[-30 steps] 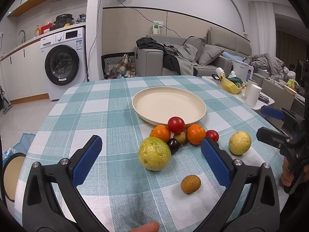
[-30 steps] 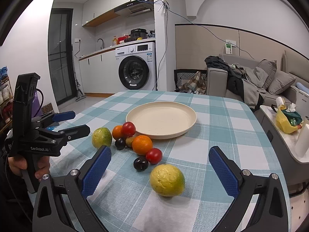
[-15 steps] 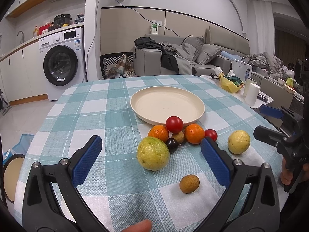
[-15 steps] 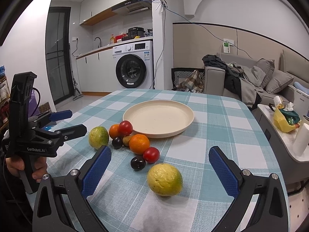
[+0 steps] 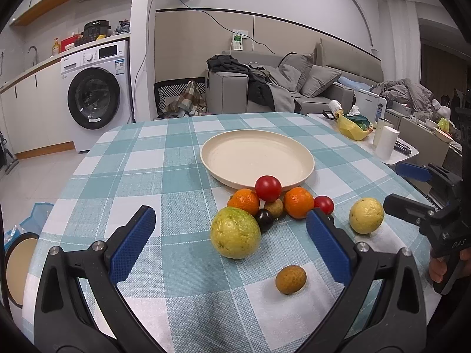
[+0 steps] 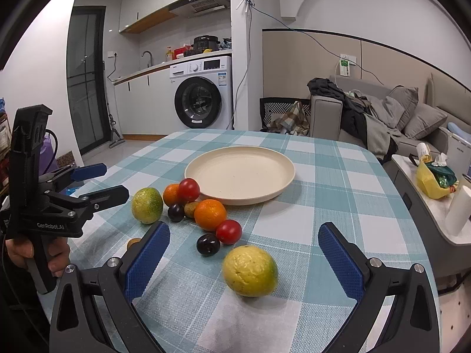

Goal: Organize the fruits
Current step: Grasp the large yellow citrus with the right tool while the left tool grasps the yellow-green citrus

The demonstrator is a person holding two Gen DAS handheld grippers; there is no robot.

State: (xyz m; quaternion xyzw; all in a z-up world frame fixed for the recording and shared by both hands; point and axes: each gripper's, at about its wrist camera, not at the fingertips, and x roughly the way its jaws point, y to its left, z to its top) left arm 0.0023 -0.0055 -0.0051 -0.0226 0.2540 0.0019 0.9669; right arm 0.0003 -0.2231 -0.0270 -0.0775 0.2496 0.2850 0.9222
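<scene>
A cream plate (image 5: 257,158) (image 6: 240,173) sits empty mid-table. In front of it lie a big green-yellow fruit (image 5: 235,233) (image 6: 147,205), two oranges (image 5: 298,202) (image 5: 244,201), two red tomatoes (image 5: 268,188) (image 5: 323,204), a dark plum (image 5: 264,219), a small brown fruit (image 5: 290,279) and a yellow fruit (image 5: 366,215) (image 6: 249,270). Another dark plum (image 6: 208,244) lies near the yellow fruit. My left gripper (image 5: 229,241) is open and empty around the green-yellow fruit. My right gripper (image 6: 244,259) is open and empty, with the yellow fruit between its fingers.
The table has a teal checked cloth (image 5: 153,176). A side table (image 6: 435,206) with a yellow bag and a paper roll stands to the right. A washing machine (image 5: 94,100) and a sofa (image 5: 265,88) stand behind.
Both grippers have moved slightly forward and down toward the fruits. The yellow fruit sits closer between the right fingers. Both stay open.
</scene>
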